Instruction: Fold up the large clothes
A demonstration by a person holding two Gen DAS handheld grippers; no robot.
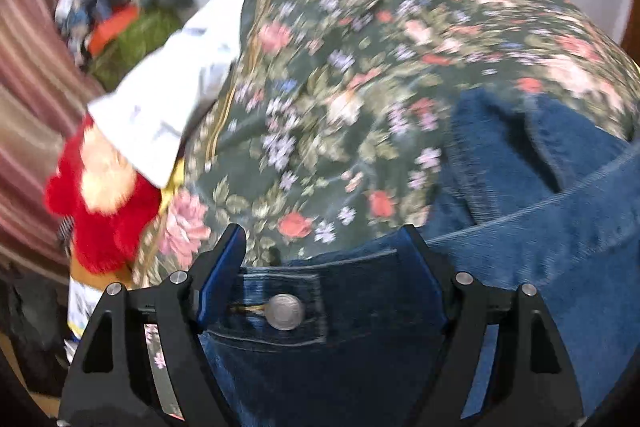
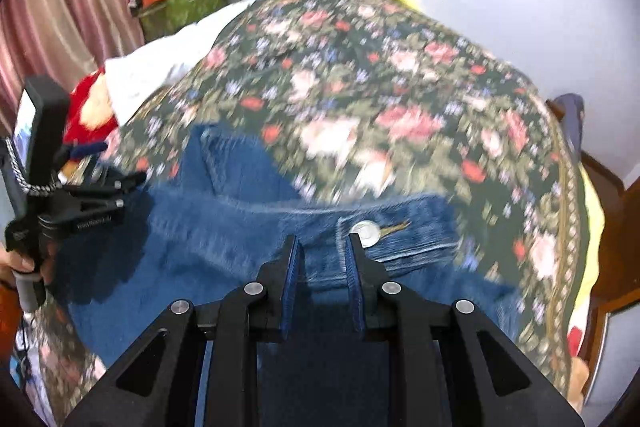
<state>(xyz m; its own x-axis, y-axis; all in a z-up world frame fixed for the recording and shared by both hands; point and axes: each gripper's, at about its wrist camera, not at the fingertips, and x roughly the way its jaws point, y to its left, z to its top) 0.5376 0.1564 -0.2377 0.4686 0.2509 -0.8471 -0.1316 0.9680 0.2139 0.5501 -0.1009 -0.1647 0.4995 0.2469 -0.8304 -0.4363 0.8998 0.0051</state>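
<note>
Jeans: blue denim jeans [image 2: 224,227] lie on the flowered bedspread [image 2: 400,75] of a bed, filling the lower half of both views, waistband end nearest the cameras.
Look of the jeans: mid-blue, heavy cloth with pale stitched seams; a round metal button [image 1: 285,311] sits on the waistband at lower centre of the left view, and shows again just right of centre in the right view. The cloth is rumpled, with a raised fold toward the upper left of the denim in the right view.
Progress: I judge the fold as barely begun. The jeans are not laid flat or doubled over, and no neat folded shape shows. Smoothing and every fold appear left to do.
Left claw: the left claw [image 1: 324,251] stands wide, its jaws on either side of the waistband and button; whether it touches the cloth I cannot tell.
Right claw: the right claw [image 2: 322,259] is narrow but not closed, with denim showing in the gap; a firm grip cannot be confirmed.
Other things: a red plush toy [image 1: 104,203] and a white pillow [image 1: 172,91] at the left of the left view.
Blur: both views are smeared, so fine detail is unsure.
</note>
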